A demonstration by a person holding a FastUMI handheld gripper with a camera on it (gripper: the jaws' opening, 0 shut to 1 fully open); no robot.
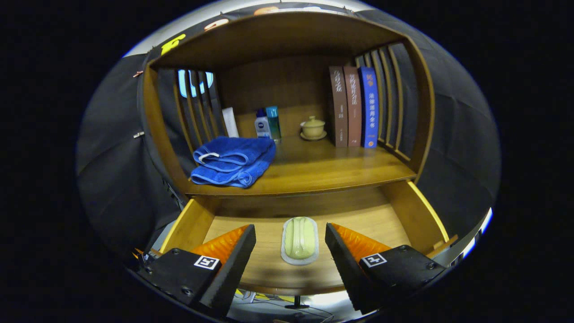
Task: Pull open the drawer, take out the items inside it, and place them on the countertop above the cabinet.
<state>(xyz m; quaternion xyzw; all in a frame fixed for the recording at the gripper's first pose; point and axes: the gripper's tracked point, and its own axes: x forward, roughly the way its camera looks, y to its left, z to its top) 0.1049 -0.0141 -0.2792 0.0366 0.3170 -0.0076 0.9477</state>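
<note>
Drawer [417, 215] pulled open at lower centre, soap [300, 237] in its dish [299, 260] lying on the drawer floor. Gripper [290, 235] at bottom of frame, fingers spread wide, one each side of the dish, not touching it. Countertop [332, 168] mid-frame: blue towel [234, 161] folded at left, bottles [267, 122] and white tube [230, 122] at back, lidded cup [313, 127] centre, three books [354, 106] upright at right.
</note>
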